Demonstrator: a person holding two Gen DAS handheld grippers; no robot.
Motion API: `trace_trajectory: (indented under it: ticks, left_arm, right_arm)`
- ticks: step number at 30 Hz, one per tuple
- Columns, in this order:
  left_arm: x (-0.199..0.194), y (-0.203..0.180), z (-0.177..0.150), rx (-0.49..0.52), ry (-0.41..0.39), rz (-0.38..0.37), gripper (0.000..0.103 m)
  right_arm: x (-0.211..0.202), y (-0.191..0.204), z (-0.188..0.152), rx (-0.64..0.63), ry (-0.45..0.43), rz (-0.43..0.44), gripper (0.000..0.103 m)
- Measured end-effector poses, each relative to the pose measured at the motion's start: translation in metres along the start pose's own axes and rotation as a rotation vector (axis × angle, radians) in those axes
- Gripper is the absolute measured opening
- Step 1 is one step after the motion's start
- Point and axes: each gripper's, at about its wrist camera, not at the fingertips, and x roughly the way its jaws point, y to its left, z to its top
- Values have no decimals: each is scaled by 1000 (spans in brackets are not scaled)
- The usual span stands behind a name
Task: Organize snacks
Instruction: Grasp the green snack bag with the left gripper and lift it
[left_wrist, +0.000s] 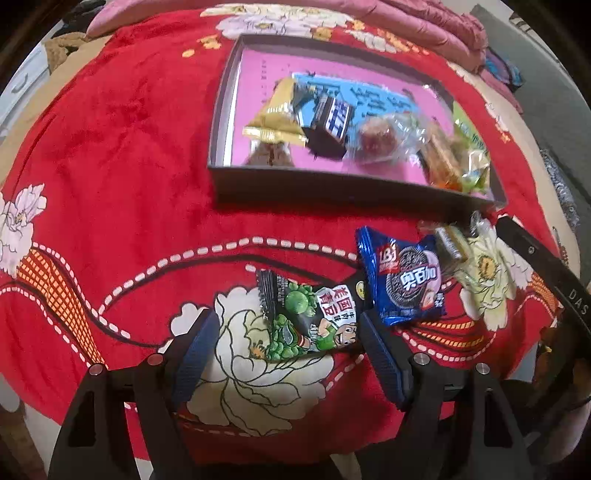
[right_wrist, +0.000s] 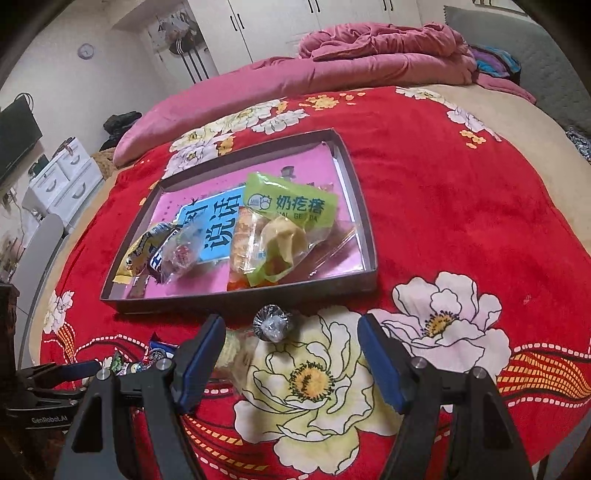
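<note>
A: Left wrist view first. What is there?

B: The left gripper (left_wrist: 286, 334) has its two blue fingers (left_wrist: 195, 354) wide apart. Nothing is in them. A black bag of green peas with a cartoon boy (left_wrist: 314, 317) lies flat on the red blanket with big flowers (left_wrist: 110, 147), between the finger tips.

A: What is next to the pea bag?

B: A blue bag with a round black cookie on it (left_wrist: 404, 278) lies just to its right, and their edges overlap. Farther right is a small clear-wrapped candy (left_wrist: 452, 242), a bit blurry.

A: Where do the snacks go?

B: In the flat dark box with a pink floor (left_wrist: 332, 186). It sits on the blanket, farther away than the loose bags. Inside it are a gold wrapper (left_wrist: 275, 122), a dark bar with white letters (left_wrist: 328, 123), a round brown sweet in clear wrap (left_wrist: 376, 138) and some orange and green packs at the right end.

A: And the right wrist view?

B: The right gripper (right_wrist: 291, 332) is wide apart too and holds nothing. A small round shiny silver candy (right_wrist: 271, 323) sits on the blanket between its finger tips, just in front of the box's near wall (right_wrist: 240, 299). A bright green bag with white letters (right_wrist: 291, 206) lies on top of the pile in the box.

A: Anything else?

B: The left gripper (right_wrist: 79, 369) shows at the far left, low by the blanket. A rumpled pink quilt (right_wrist: 369, 51) lies far behind.
</note>
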Motion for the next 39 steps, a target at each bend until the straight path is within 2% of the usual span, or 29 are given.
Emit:
trace_trajectory:
  ticks: [10, 13, 14, 16, 19, 23, 29, 31, 33, 39]
  left_arm:
    - [6, 10, 3, -51, 21, -36, 80]
    - [6, 14, 3, -66, 21, -46, 80]
    - [6, 14, 3, -70, 21, -49, 80]
    - [6, 14, 4, -74, 19, -50, 80]
    - [2, 18, 1, -75, 11, -43, 80]
    - [5, 17, 2, -74, 16, -46, 80]
    - [9, 5, 4, -45, 26, -31, 79]
    - [11, 2, 4, -33, 31, -38, 76]
    - [12, -2, 4, -18, 34, -53, 68]
    - [17, -5, 6, -15, 48, -78, 56]
  right_arm:
    - [13, 2, -2, -12, 55, -45, 74]
    - [19, -2, -2, 4, 80, -30, 73]
    - [22, -3, -3, 9, 93, -16, 72]
    - [27, -4, -4, 14, 116, -7, 61]
    - [32, -6, -4, 25, 120, 10, 53]
    - [37, -3, -3, 19, 113, 38, 50]
    - [46, 10, 0, -36, 104, 37, 44]
    - [50, 13, 1, -49, 106, 36, 41]
    - [53, 14, 2, -57, 108, 44, 38]
    - [56, 10, 4, -36, 109, 73, 38]
